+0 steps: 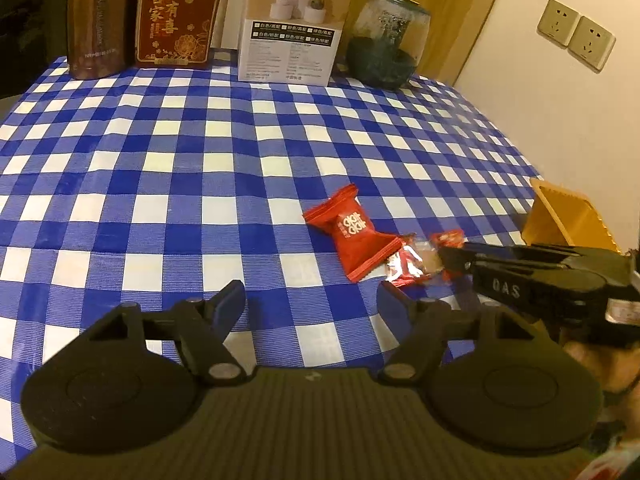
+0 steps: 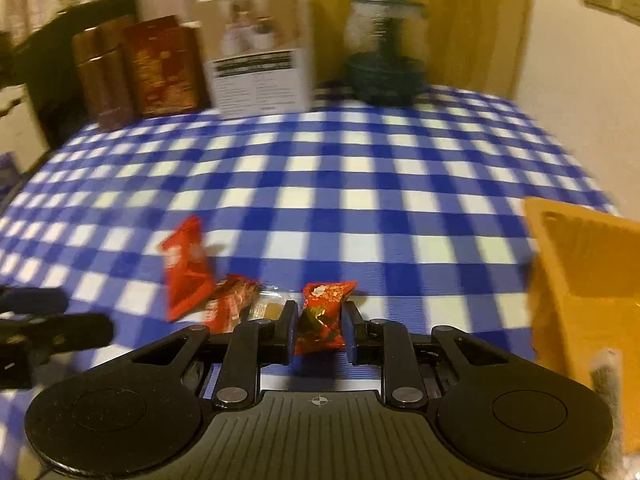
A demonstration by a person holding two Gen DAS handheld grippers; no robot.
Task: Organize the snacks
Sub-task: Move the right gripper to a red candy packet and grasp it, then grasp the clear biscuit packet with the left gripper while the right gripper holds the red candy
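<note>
Table: we see a blue and white checked cloth [image 1: 280, 152] all over the table top.
Back row: we see a brown shiny tin [image 1: 98, 30], a dark red box with gold writing [image 1: 176, 20], a white cardboard box with a picture [image 1: 294, 24] and a round glass jar with dark stuff inside [image 1: 386, 44] standing in a line by the wall.
Wall: we see two pale wall sockets [image 1: 576, 34] on the right.
Right tongs: our right gripper [image 2: 319, 330] is closed on a small red snack packet with a shiny picture [image 2: 322, 318]. Both pads press its sides.
Left tongs: our left gripper [image 1: 312, 300] is part way open, with only cloth between its blue tips.
Snacks on the cloth: we see a big red snack packet with white letters [image 1: 354, 236] lying flat. Just beside it lies a clear and red crinkly wrapper [image 1: 412, 264].
Bin: we see a yellow plastic basket [image 2: 580, 280] near the right edge of the table, close to the held packet.
</note>
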